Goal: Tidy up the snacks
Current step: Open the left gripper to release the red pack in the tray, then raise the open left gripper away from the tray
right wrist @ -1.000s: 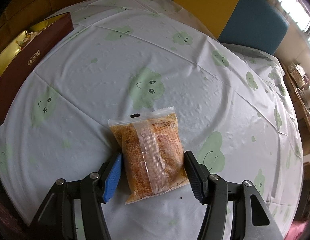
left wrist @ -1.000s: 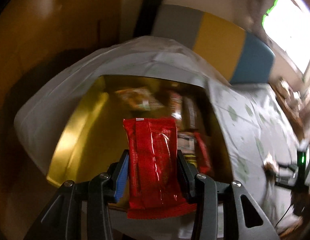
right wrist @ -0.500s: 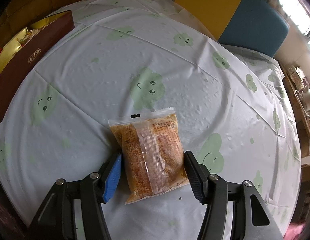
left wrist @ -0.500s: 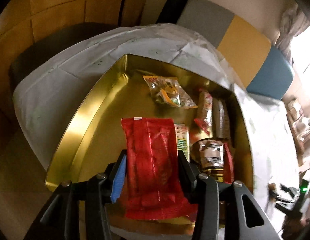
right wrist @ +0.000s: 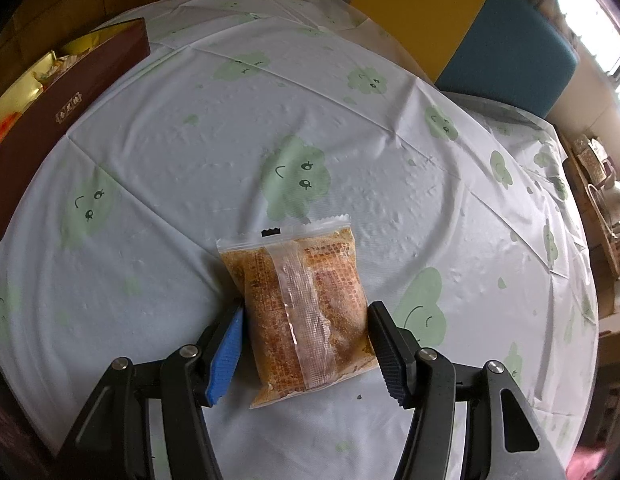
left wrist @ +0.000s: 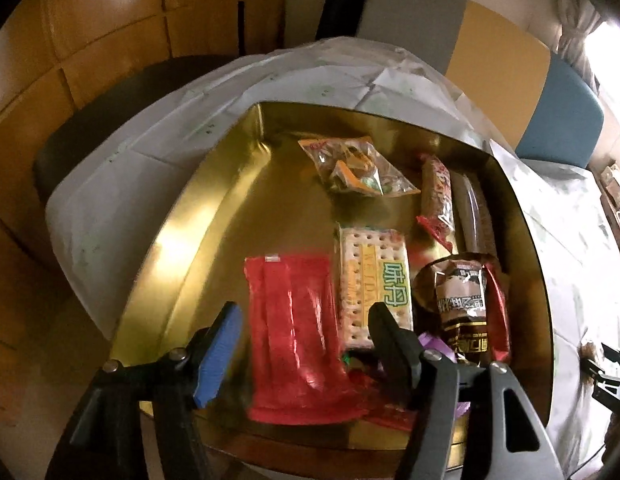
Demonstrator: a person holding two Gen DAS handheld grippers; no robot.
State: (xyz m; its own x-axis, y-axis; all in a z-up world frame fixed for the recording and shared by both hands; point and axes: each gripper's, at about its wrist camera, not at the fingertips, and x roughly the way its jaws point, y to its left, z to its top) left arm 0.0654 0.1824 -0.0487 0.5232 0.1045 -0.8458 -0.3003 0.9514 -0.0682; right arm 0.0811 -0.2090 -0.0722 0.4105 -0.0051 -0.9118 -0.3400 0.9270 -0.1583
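My left gripper (left wrist: 303, 344) is open over the near end of a gold-lined tin box (left wrist: 213, 220). A red snack packet (left wrist: 297, 340) lies between its spread fingers, free of both pads, resting in the box. Beside it lie a cracker packet (left wrist: 374, 276), a dark brown packet (left wrist: 464, 304), a red stick packet (left wrist: 438, 196) and a clear candy bag (left wrist: 354, 168). My right gripper (right wrist: 303, 350) is open around an orange-brown snack bag (right wrist: 301, 312) that lies flat on the tablecloth (right wrist: 189, 140). Its fingers stand just beside the bag's edges.
The box's dark red outer wall (right wrist: 65, 108) shows at the far left of the right wrist view. A yellow and blue chair back (right wrist: 470, 24) stands behind the round table. A shelf with small items (right wrist: 602, 192) is at the right.
My left gripper has opened and let go of the red packet, which now rests lower in the box. The right gripper and the orange bag have stayed in place.
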